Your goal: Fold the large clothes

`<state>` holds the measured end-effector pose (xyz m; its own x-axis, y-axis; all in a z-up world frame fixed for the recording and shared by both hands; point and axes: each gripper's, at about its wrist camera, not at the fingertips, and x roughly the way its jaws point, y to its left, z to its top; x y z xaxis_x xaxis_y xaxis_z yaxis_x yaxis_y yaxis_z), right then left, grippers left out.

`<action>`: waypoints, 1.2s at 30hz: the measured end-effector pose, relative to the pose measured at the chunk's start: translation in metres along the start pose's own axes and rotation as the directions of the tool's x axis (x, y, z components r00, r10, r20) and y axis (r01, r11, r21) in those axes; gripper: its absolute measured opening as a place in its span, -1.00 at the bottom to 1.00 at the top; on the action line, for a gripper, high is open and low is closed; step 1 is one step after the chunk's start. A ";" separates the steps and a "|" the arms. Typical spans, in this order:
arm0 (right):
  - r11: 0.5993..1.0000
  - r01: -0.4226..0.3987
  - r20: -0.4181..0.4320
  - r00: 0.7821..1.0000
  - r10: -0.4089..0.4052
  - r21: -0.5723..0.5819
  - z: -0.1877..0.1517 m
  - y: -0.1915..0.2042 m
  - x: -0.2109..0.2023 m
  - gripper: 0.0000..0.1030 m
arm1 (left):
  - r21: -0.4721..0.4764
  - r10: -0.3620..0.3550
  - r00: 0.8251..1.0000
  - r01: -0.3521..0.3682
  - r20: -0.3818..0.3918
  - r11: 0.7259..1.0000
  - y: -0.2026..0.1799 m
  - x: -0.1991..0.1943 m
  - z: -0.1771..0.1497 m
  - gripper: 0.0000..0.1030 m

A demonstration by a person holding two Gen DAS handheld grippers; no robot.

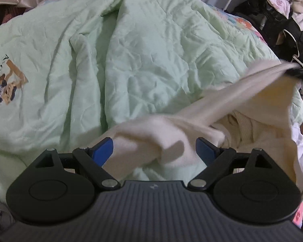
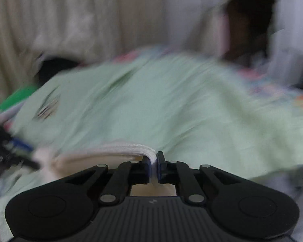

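Presently, at the bottom centre of the right wrist view, the right tongs [image 2: 156, 164] are clamped narrow on a ribbed white edge of the cream garment [image 2: 119, 151], which trails off toward the lower left of that frame. In the left wrist view the left tongs [image 1: 154, 151] stand wide, blue pads on either side of a cream fold [image 1: 157, 139] that lies between them ungripped. From there the cloth rises in a blurred band toward the right edge of the frame, where the other tool appears to lift it. Beyond, a pale green quilt [image 1: 143, 60] covers the bed, with a cartoon print [image 1: 7, 82] at the left edge and a floral sheet at the top.

Judged step: securing a second grip before the fold is laid. The next move calls for closing the left tongs on the fold, then drawing the cloth taut and level. Heavy blur in the right view hides the far detail.
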<state>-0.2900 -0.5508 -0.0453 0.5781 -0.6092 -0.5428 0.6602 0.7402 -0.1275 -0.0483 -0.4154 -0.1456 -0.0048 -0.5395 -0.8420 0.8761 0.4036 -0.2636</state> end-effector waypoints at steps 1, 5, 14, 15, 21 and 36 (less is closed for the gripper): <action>0.995 0.099 0.045 0.994 -0.100 0.026 -0.003 -0.016 -0.018 -0.87 | 0.003 -0.009 1.000 0.009 0.001 1.000 -0.003 0.001 0.002 0.74; 0.942 0.296 0.008 0.954 -0.301 0.160 -0.022 -0.071 -0.050 -0.86 | 0.041 -0.014 1.000 0.014 -0.002 0.999 -0.020 0.008 0.013 0.74; 0.842 0.501 -0.275 0.854 -0.442 0.202 -0.105 -0.125 -0.021 -0.34 | 0.161 -0.039 0.997 0.050 -0.068 0.986 -0.068 0.035 0.036 0.92; 0.836 0.510 -0.307 0.844 -0.440 0.205 -0.112 -0.126 -0.018 -0.32 | 0.197 -0.050 0.994 0.069 -0.096 0.978 -0.076 0.043 0.038 0.95; 0.910 0.313 -0.200 0.943 -0.265 0.272 -0.092 -0.101 -0.026 0.06 | 0.329 0.013 0.979 0.056 -0.204 0.943 -0.109 0.100 0.051 0.95; 0.956 -0.149 -0.445 0.860 0.252 0.254 -0.056 -0.035 0.129 0.42 | 0.502 0.073 0.936 0.117 -0.344 0.857 -0.166 0.170 0.051 -0.57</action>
<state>-0.2653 -0.6393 -0.1568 0.4501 -0.2107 -0.8678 0.6666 0.7259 0.1695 -0.1702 -0.6116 -0.2208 -0.1061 -0.2213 -0.9694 0.9921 -0.0886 -0.0884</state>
